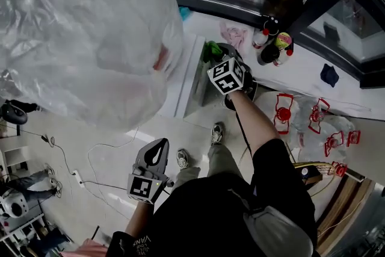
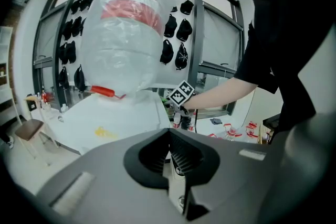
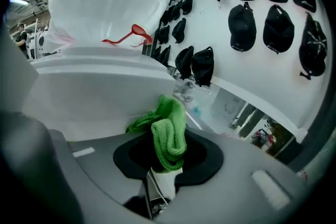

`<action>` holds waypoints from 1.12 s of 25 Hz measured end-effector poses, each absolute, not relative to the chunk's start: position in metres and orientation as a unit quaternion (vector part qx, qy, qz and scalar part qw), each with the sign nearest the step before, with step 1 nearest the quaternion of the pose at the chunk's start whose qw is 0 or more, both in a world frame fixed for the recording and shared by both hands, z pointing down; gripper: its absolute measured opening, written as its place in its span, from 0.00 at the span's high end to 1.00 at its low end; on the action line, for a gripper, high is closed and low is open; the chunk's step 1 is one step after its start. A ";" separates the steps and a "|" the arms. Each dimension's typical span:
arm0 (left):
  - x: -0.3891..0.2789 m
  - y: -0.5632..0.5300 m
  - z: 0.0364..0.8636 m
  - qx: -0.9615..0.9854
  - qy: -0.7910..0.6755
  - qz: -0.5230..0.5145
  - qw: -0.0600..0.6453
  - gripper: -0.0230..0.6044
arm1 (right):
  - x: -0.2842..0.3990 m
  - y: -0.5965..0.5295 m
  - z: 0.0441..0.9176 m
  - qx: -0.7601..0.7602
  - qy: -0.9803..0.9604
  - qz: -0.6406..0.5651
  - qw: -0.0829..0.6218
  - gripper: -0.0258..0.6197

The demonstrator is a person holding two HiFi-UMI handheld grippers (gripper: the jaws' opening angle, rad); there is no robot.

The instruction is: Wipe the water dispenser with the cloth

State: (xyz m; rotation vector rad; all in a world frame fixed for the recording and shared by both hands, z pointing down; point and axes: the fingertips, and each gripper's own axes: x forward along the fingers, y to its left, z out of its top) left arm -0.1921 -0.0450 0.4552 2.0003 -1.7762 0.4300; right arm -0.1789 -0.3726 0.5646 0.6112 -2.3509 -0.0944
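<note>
The white water dispenser (image 1: 191,75) stands below me, its big clear bottle (image 1: 84,27) filling the upper left of the head view. My right gripper (image 1: 218,56) is shut on a green cloth (image 3: 169,134), held against the dispenser's side (image 3: 94,99). The cloth (image 1: 212,50) shows as a green tuft at the jaw tips. My left gripper (image 1: 155,153) hangs low near my left leg, jaws shut with nothing between them. From the left gripper view the dispenser (image 2: 118,115) and bottle (image 2: 123,34) lie ahead, with my right gripper (image 2: 180,107) beyond.
A white counter (image 1: 289,75) behind the dispenser carries bottles (image 1: 272,42), a pink rag (image 1: 233,35) and a dark cloth (image 1: 329,74). Red-capped empty bottles (image 1: 313,120) lie on the floor at right. A cable (image 1: 90,159) trails across the floor at left. Black caps (image 3: 273,13) hang on the wall.
</note>
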 end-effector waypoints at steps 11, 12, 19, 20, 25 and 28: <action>-0.195 -0.035 0.447 0.745 -0.615 0.153 0.206 0.96 | -0.141 -0.353 0.555 0.301 -0.888 -0.047 0.345 0.82; -0.195 -0.036 0.446 0.751 -0.610 0.153 0.201 0.96 | -0.133 -0.341 0.554 0.302 -0.889 -0.044 0.342 0.82; -0.186 -0.031 0.441 0.789 -0.565 0.159 0.183 0.96 | -0.096 -0.223 0.566 0.285 -0.897 -0.026 0.336 0.82; -0.184 -0.030 0.441 0.793 -0.559 0.160 0.182 0.96 | -0.094 -0.205 0.570 0.279 -0.899 -0.020 0.337 0.82; -0.173 -0.028 0.446 0.803 -0.544 0.167 0.179 0.96 | -0.112 -0.135 0.595 0.226 -0.912 -0.003 0.343 0.82; -0.163 -0.031 0.446 0.803 -0.542 0.174 0.176 0.96 | -0.127 -0.123 0.607 0.207 -0.917 0.010 0.340 0.82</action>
